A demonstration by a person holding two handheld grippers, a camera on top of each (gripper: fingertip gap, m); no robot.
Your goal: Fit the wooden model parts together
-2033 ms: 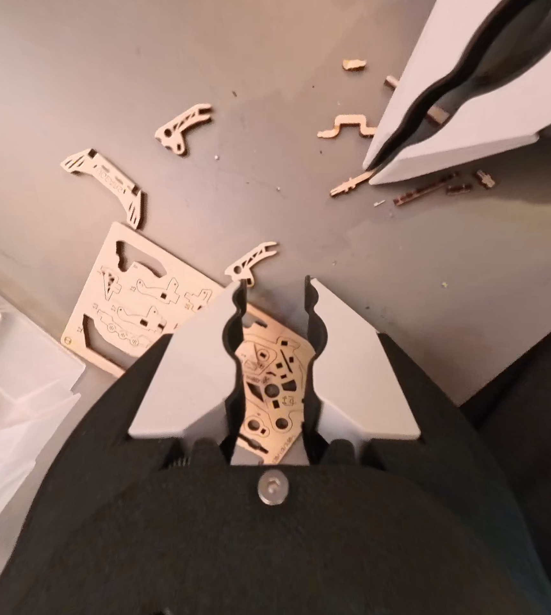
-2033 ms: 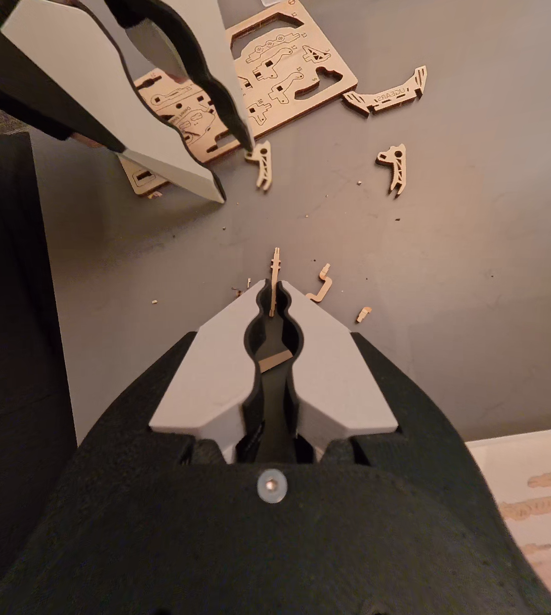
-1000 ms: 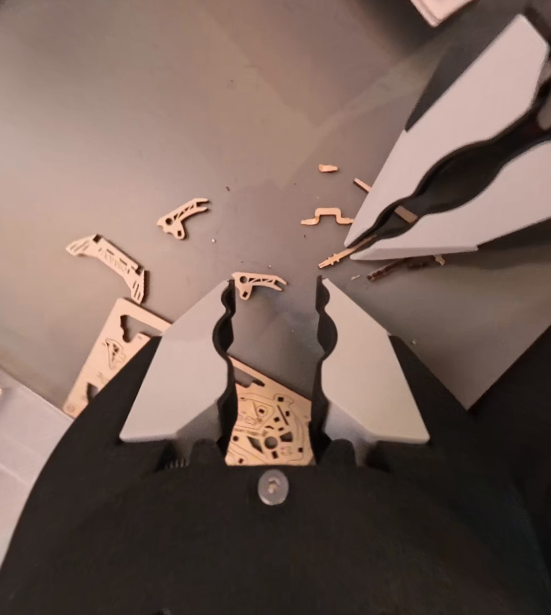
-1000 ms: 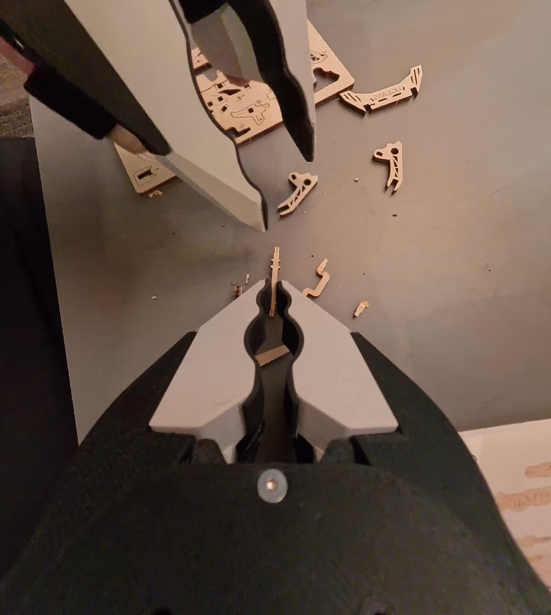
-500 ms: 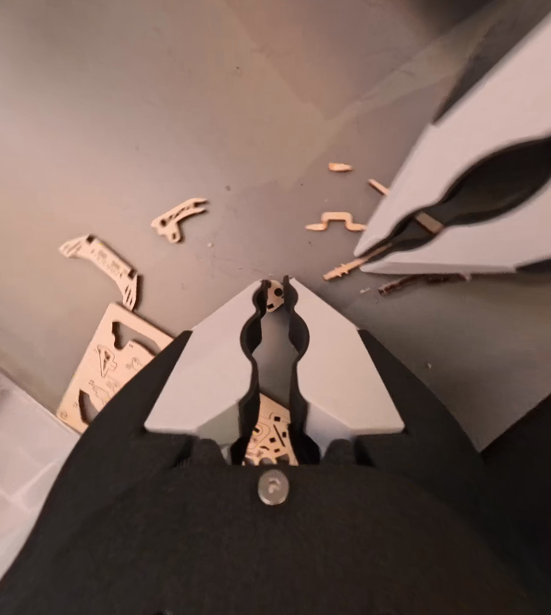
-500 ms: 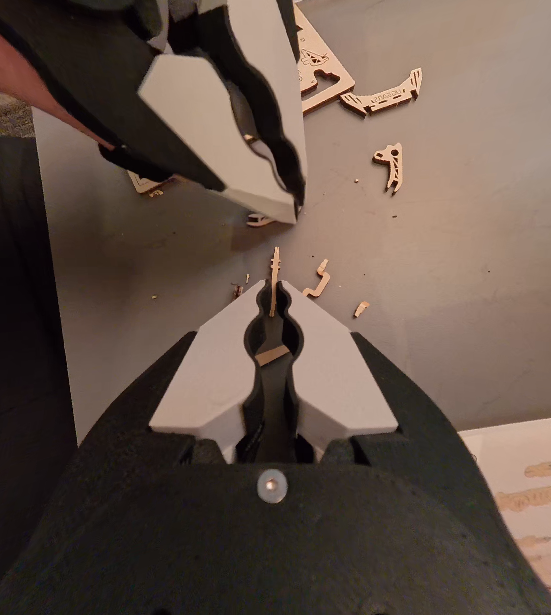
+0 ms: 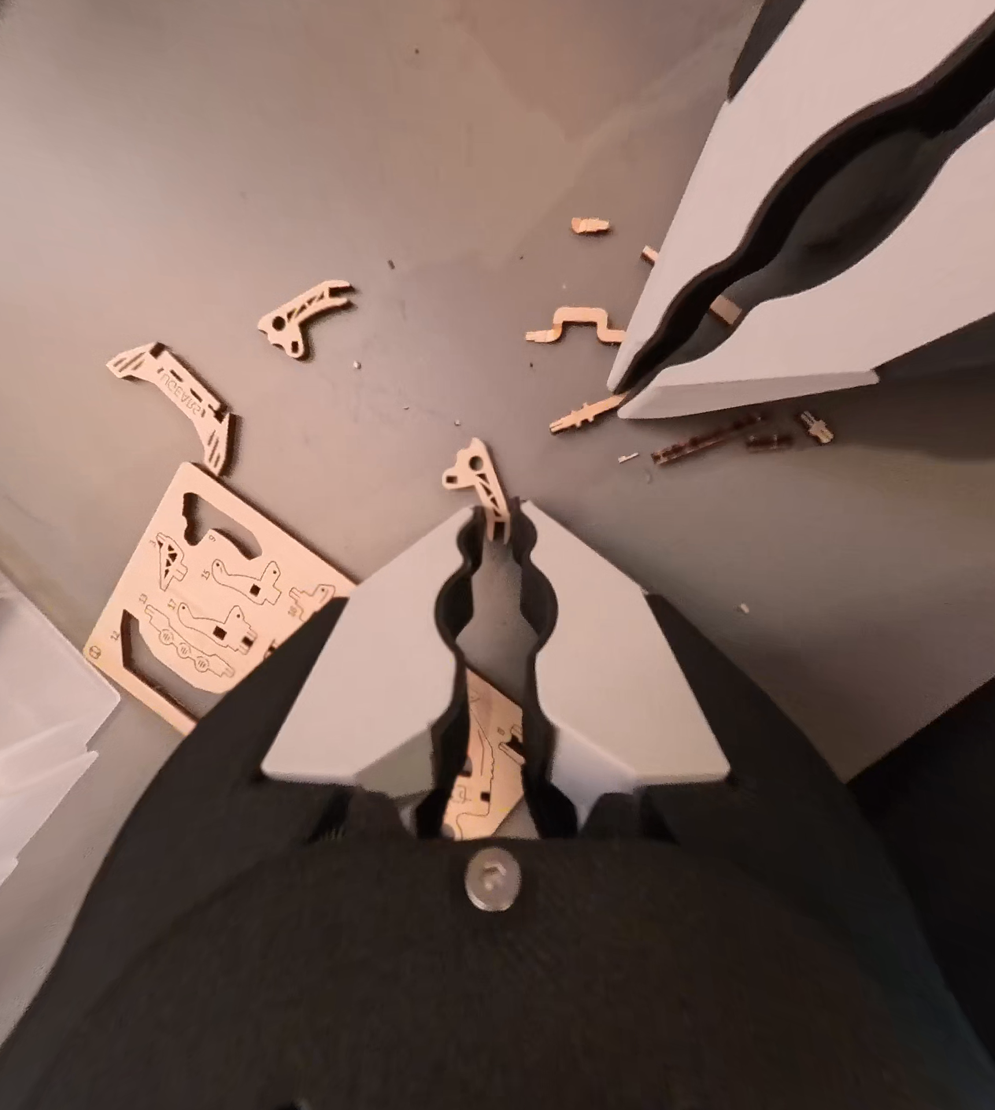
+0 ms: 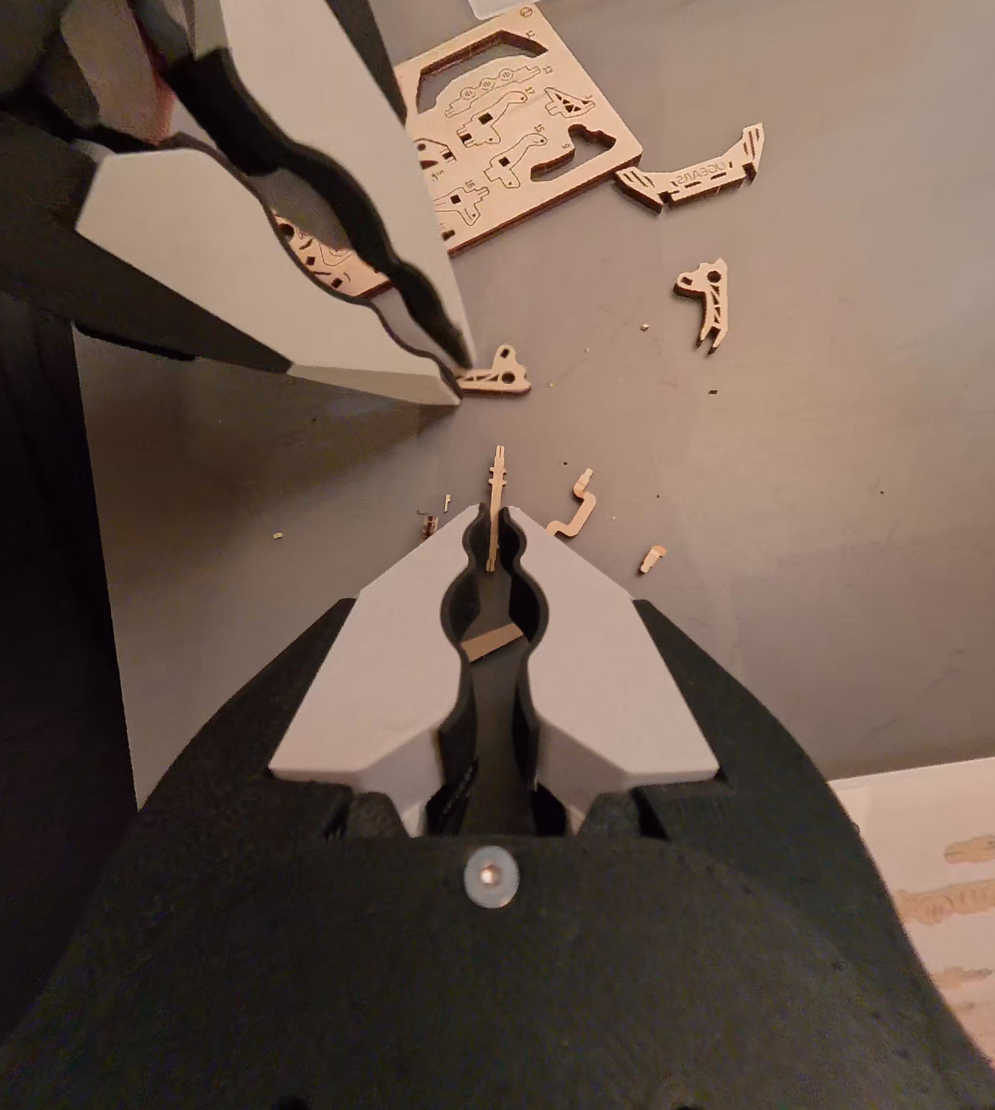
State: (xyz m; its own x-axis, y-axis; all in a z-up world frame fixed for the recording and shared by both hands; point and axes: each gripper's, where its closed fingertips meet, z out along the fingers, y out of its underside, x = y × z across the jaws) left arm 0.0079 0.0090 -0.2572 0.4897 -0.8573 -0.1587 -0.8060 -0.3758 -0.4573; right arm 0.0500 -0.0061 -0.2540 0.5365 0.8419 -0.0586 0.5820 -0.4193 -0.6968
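Wooden peg (image 8: 498,510), pinched in right claw (image 8: 492,510), points lengthwise toward strut (image 7: 478,483) gripped, apparently firmly, by left claw (image 7: 498,510).

The left gripper (image 7: 498,510), wide apart two seconds ago, has been closed on the small trussed wooden part (image 7: 478,480), which has been turned from pointing toward 2 o'clock to toward 11 o'clock.
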